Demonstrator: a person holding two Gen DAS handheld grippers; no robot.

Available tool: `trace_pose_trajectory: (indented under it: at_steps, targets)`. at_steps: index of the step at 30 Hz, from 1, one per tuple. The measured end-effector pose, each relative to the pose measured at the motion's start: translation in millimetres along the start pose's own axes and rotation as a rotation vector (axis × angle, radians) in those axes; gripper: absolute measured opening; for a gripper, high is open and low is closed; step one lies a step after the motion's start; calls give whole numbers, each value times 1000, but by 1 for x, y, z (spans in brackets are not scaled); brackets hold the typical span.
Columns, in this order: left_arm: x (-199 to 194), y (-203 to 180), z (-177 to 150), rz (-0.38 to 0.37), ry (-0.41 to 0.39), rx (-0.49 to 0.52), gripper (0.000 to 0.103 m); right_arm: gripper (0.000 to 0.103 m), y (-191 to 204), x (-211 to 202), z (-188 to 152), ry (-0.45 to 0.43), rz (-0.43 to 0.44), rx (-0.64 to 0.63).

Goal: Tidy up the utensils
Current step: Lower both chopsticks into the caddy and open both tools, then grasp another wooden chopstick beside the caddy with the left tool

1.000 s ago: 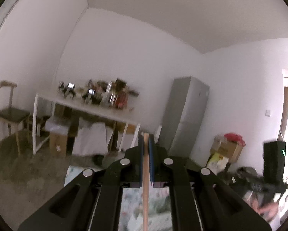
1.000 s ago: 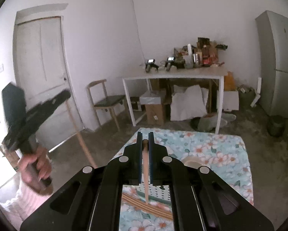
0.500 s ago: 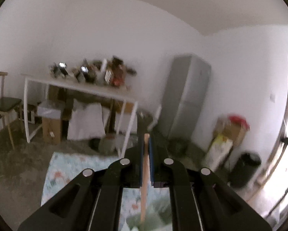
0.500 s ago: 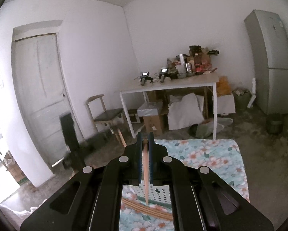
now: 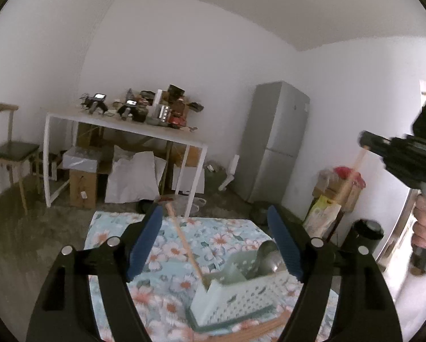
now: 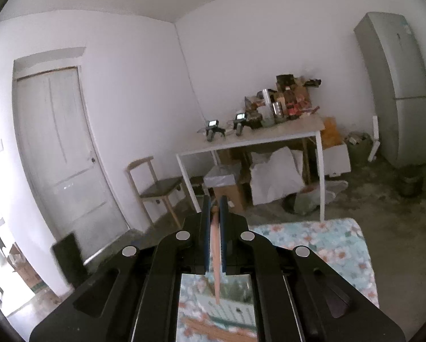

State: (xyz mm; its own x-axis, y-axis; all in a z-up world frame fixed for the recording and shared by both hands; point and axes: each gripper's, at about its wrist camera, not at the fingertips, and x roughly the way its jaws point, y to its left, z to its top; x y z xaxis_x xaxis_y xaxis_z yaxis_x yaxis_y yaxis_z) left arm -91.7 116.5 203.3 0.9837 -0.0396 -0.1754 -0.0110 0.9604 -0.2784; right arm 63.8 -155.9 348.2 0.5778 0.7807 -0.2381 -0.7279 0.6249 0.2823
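Between the blue-padded jaws of the left gripper (image 5: 214,240), a slim pale wooden chopstick (image 5: 185,246) leans free of both pads. Its lower end stands in the near corner of the pale green perforated plastic basket (image 5: 235,299); its long axis tilts up and away to the left, the top end close to the left pad's tip. These jaws have just been opening and now stand wide apart, the stick nearer the left one and touching neither that I can tell. One metal spoon (image 5: 265,258) lies in the same basket, bowl upward. A bundle of further wooden chopsticks (image 5: 258,329) lies flat on the floral blue-and-white cloth (image 5: 224,230) just in front of the basket; blur hides their number.

From the right wrist view, the right gripper (image 6: 216,236) is clamped on one second wooden chopstick (image 6: 216,262), jaws nearly together. This stick runs along the fingers, its free end pointing down toward the basket (image 6: 230,309) below. In the left view the same gripper appears at the right edge, held by a hand (image 5: 425,225), the stick hanging slanted down-left from it.

Counted: two chopsticks handled, one spoon, one basket, two grippers.
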Motion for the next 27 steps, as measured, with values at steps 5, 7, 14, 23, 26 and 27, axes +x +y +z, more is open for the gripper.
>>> trace_pose_trajectory:
  at_steps: [5, 7, 14, 23, 26, 27]
  targets:
    - [-41, 9, -14, 37, -12, -28, 74, 4, 7, 31, 2, -18, -10, -11]
    - [-56, 11, -22, 69, -11, -31, 74, 4, 10, 43, -6, -8, -24, -19]
    - [-77, 23, -44, 127, 39, -71, 78, 7, 6, 108, -66, 205, 5, 4]
    - [-39, 75, -94, 32, 272, -391, 79, 56, 5, 101, -86, 305, 60, 31]
    - [-15, 93, -123, -13, 373, -527, 78, 65, 8, 87, -81, 284, 61, 0]
    - [-11, 95, -131, -19, 392, -556, 76, 66, 8, 83, -79, 280, 59, -10]
